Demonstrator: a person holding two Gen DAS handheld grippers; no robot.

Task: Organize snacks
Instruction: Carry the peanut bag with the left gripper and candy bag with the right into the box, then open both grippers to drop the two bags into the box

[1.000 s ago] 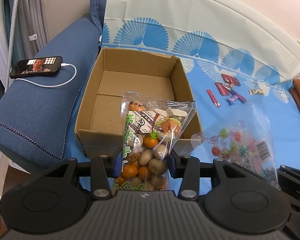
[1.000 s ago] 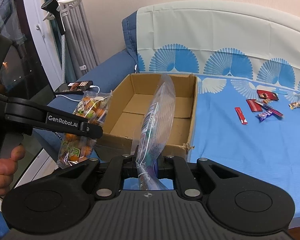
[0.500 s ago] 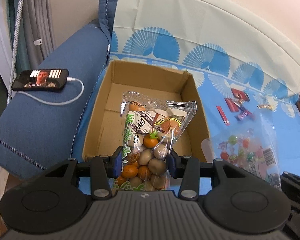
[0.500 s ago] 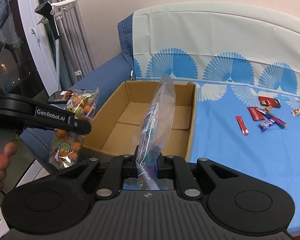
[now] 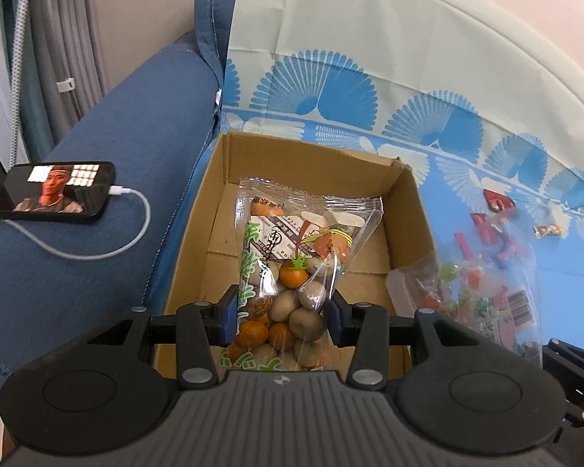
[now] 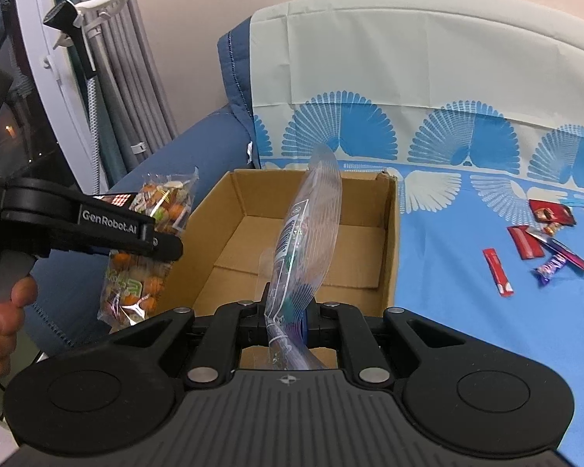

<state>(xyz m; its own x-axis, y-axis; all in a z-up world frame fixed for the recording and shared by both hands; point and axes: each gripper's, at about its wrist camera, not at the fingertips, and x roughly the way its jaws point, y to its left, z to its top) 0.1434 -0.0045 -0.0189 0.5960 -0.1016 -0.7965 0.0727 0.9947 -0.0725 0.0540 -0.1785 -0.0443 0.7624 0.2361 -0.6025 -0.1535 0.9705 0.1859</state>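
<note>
My left gripper (image 5: 280, 317) is shut on a clear bag of orange and brown round snacks (image 5: 292, 268) and holds it upright over the near edge of an open cardboard box (image 5: 405, 210). The same bag (image 6: 148, 241) and left gripper (image 6: 167, 243) show left of the box (image 6: 389, 241) in the right wrist view. My right gripper (image 6: 286, 321) is shut on a clear bag of colourful candies (image 6: 307, 241), seen edge-on, above the box's near wall. That candy bag (image 5: 479, 295) also shows at the right in the left wrist view.
Several small wrapped snacks (image 6: 541, 237) lie on the blue patterned cloth (image 6: 467, 292) right of the box. A phone (image 5: 54, 196) with a white cable lies on the blue sofa arm (image 5: 97, 155). Curtains (image 6: 136, 58) hang at the left.
Both grippers have moved forward and up toward the box with their bags. The box now lies under and just ahead of both bags.
</note>
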